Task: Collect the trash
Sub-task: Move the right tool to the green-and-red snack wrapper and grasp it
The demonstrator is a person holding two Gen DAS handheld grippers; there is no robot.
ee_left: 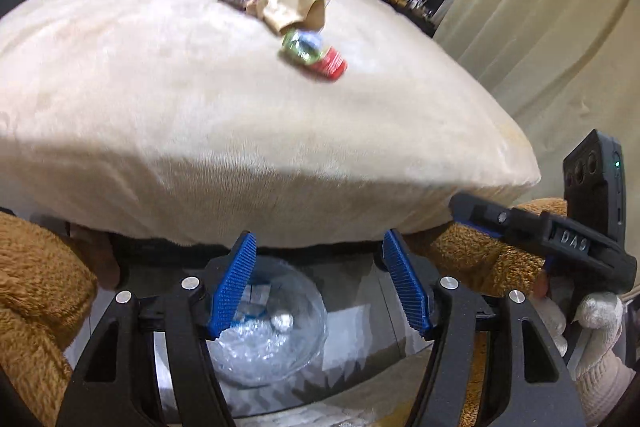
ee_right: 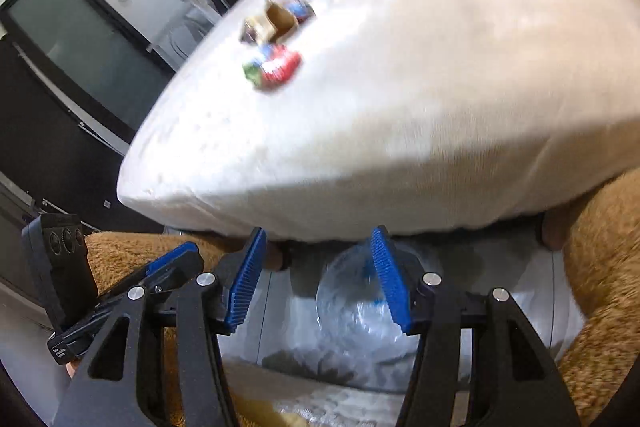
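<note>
We hold both claws parted, empty: left gripper (ee_left: 320, 283), right gripper (ee_right: 316, 279). Trash pile (ee_left: 280, 11) lies ahead, well apart, on cream bed (ee_left: 160, 87); clear bag (ee_left: 272, 339) below.

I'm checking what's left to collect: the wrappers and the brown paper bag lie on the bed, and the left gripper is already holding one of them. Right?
Not quite. In the left wrist view the left gripper is open and empty. The wrappers and the brown paper bag do lie on the bed.

left hand-held gripper (ee_left: 320, 283): black frame, blue ribbed pads, silver screws
right hand-held gripper (ee_right: 318, 279): same build
sleeves (ee_left: 36, 291): brown, fuzzy
</note>
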